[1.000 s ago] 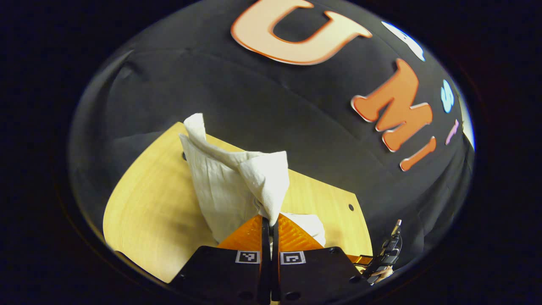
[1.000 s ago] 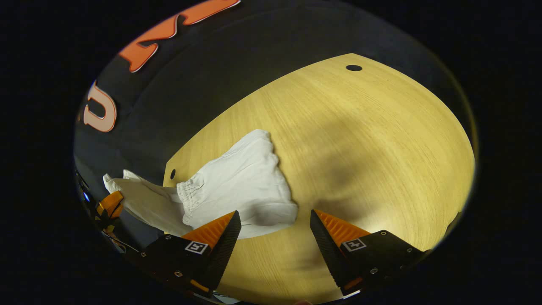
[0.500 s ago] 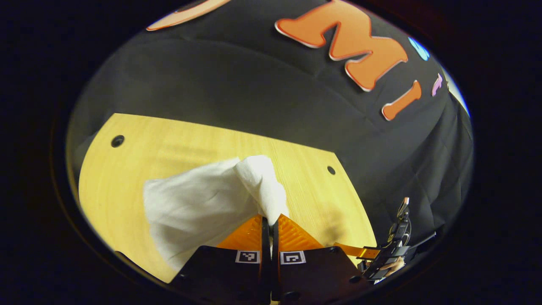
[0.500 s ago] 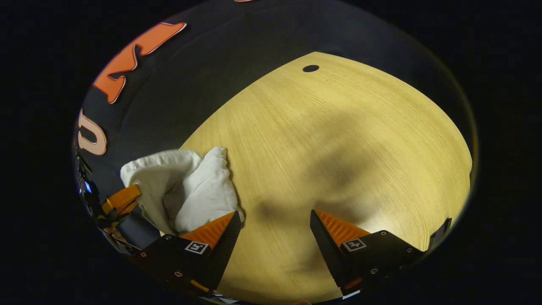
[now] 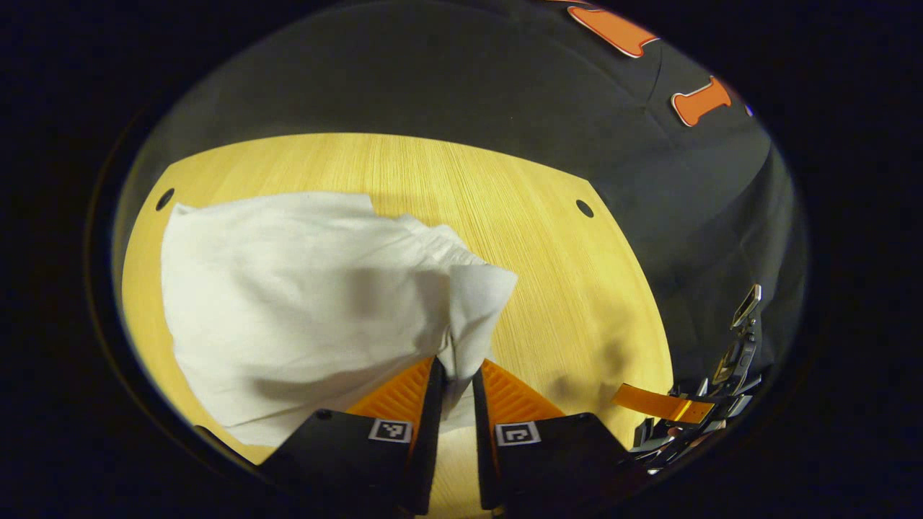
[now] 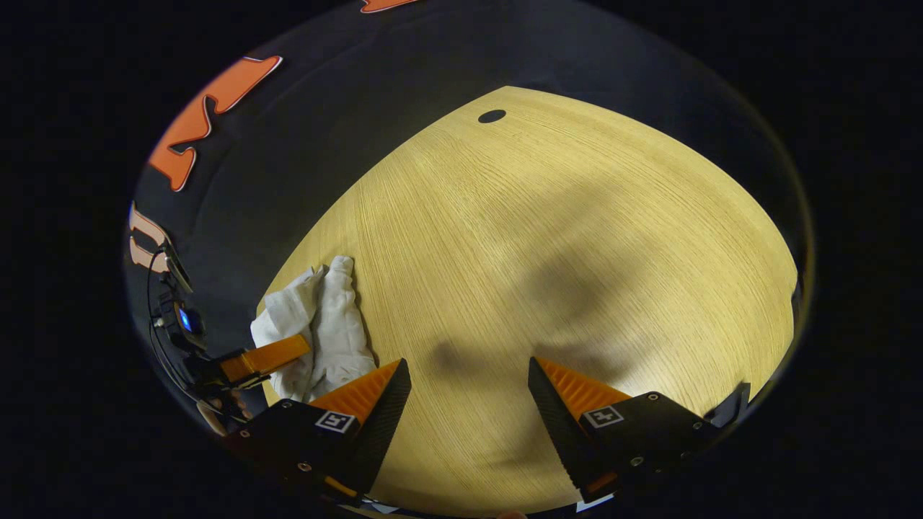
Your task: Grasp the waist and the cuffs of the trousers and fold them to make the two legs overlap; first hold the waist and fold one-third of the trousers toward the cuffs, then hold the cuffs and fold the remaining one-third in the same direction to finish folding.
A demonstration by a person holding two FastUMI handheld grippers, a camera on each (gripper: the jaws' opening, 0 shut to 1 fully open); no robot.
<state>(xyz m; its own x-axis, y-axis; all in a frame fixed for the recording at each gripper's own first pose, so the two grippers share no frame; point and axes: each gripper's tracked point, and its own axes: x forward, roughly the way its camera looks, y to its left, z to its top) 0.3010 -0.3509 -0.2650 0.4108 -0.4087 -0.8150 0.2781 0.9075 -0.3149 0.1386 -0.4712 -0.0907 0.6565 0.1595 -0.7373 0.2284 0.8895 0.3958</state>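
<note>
Tabletop (image 5: pixel 548 288) carries the white trousers (image 5: pixel 288 303), spread toward nine o'clock of the left gripper (image 5: pixel 454 378), whose nearly closed jaws pinch a fabric corner, while the right gripper (image 6: pixel 469 386) gapes empty over bare wood, so a one-sided release could let the fold slump crooked.

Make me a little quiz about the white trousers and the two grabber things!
1. True or false: the right gripper is holding the white trousers.
2. What do the trousers lie on? A) wooden table B) chair C) floor
3. Fill in: a corner of the trousers sits between the fingers of the ___ gripper.

Key: 1 false, its fingers are spread apart over bare wooden table. 2 A. 3 left.
</note>
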